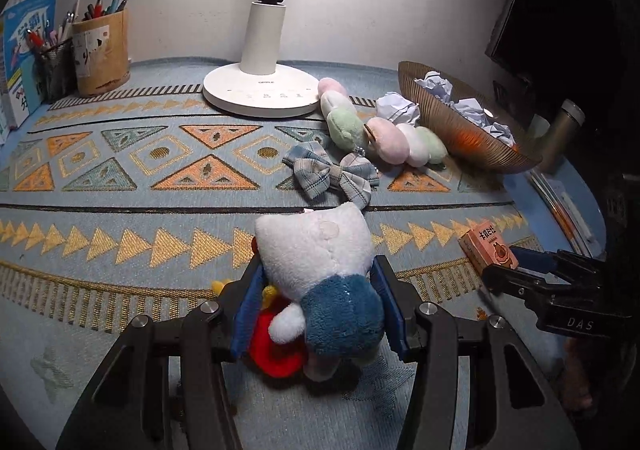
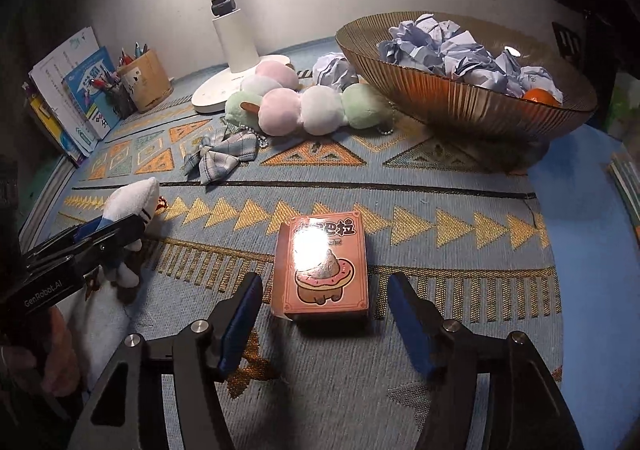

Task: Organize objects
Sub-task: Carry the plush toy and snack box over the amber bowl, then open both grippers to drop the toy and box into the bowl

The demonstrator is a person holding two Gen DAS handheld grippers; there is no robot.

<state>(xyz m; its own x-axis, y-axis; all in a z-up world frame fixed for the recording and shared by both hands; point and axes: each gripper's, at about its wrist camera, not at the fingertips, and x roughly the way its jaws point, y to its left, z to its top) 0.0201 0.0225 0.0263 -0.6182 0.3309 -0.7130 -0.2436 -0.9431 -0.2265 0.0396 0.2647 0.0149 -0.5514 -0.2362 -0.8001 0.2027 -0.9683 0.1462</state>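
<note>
My left gripper (image 1: 318,286) is shut on a white plush toy (image 1: 316,250) with blue overalls and a red part, held low over the patterned mat; it also shows at the left of the right wrist view (image 2: 132,206). My right gripper (image 2: 324,296) is open, its blue pads on either side of a pink card box (image 2: 322,270) with a donut picture that lies flat on the mat. The box (image 1: 490,248) and the right gripper (image 1: 516,262) show at the right of the left wrist view.
A plaid bow (image 1: 332,174), two pastel dango plushes (image 1: 404,140) and a crumpled paper ball (image 1: 398,108) lie near the white lamp base (image 1: 260,92). A ribbed bowl (image 2: 460,98) holds paper balls and an orange. Pen cups (image 1: 102,50) and books (image 1: 24,54) stand at the back left.
</note>
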